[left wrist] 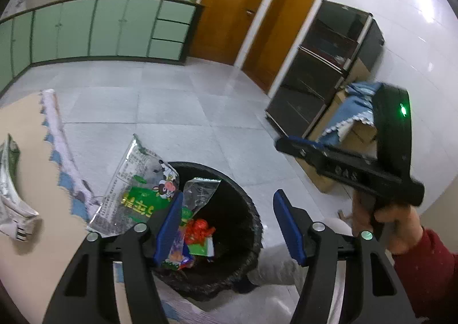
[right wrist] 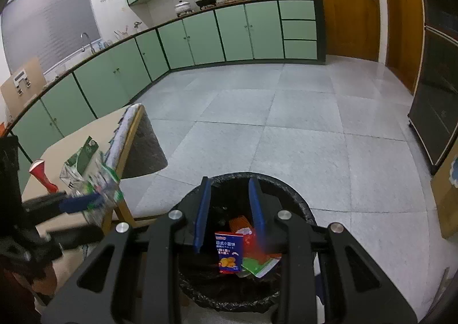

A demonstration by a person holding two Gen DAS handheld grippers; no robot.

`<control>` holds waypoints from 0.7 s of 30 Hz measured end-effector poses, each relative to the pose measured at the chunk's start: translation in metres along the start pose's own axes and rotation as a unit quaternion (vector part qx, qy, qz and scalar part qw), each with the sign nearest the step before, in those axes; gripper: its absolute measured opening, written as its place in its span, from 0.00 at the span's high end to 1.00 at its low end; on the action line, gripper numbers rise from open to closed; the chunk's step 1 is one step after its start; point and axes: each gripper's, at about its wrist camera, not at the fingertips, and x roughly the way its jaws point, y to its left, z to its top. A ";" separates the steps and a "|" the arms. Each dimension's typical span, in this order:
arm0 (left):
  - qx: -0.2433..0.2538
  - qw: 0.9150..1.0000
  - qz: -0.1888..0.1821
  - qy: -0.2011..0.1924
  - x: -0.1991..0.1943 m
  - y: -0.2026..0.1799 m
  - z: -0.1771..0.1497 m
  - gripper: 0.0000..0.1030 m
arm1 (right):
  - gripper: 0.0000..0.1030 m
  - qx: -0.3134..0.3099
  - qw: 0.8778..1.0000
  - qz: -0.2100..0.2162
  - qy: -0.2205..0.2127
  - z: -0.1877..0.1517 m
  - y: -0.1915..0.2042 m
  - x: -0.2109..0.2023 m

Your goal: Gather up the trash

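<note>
Trash in play is the clear-and-green crinkly snack wrapper with a cartoon cow (left wrist: 134,181), lying against the outer face of the left tongs' (left wrist: 227,201) nine-o'clock finger, not between the pads. Those tongs stand wide with only a loose flap of film in the gap. The wrapper hangs off the ten-o'clock side of the round black bag-lined bin (left wrist: 252,218), partly over the beige table's edge (left wrist: 31,135). The right tongs (right wrist: 229,184) are narrow and empty (a slim gap, nothing in it), poised above the bin. To release well, I'd judge the left hand should slide toward three o'clock until the wrapper is over the bin's mouth, then tip the tongs so it falls away from the pad; light film may cling or drift onto the floor
</note>
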 end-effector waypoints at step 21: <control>-0.033 0.999 0.007 0.030 0.020 0.001 0.017 0.36 | 0.73 -0.011 1.000 -0.023 -0.001 -0.002 0.007 0.001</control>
